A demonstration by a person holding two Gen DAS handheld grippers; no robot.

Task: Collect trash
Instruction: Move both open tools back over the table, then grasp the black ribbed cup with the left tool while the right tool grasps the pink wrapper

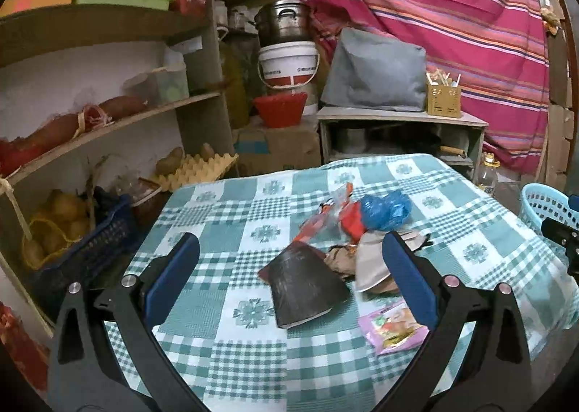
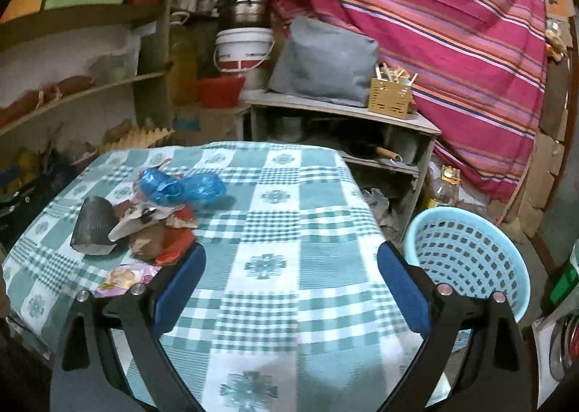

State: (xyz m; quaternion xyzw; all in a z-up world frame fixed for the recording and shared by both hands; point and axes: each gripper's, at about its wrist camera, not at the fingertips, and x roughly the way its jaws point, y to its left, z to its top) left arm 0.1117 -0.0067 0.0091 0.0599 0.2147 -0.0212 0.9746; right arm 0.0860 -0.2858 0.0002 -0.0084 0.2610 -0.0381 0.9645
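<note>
Left wrist view puts your left gripper (image 1: 289, 267) over the heap of trash on the checked worktop (image 1: 224, 216), jaws spread wide and holding nothing. The dark curled wrapper (image 1: 304, 285) lies between them, the nearest piece to take. Come down with one pad on each side of its curve and close on the body, not on a loose edge, or it will likely slip. Mind the beige paper (image 1: 369, 267) just beside the right pad; it could get dragged along. The pink packet (image 1: 394, 328) lies near the worktop's front edge, the blue plastic bag (image 1: 387, 209) and the red wrapper (image 1: 353, 224) farther back in the heap.

Your right gripper (image 2: 291, 281) is also wide open and empty, over bare cloth with the heap off to its left. The light blue basket (image 2: 466, 260) stands on the floor just beside the worktop's right edge, and as far as its inside shows, nothing is in it. It looks like the place for the trash, so carry each piece well over the rim before letting go.
</note>
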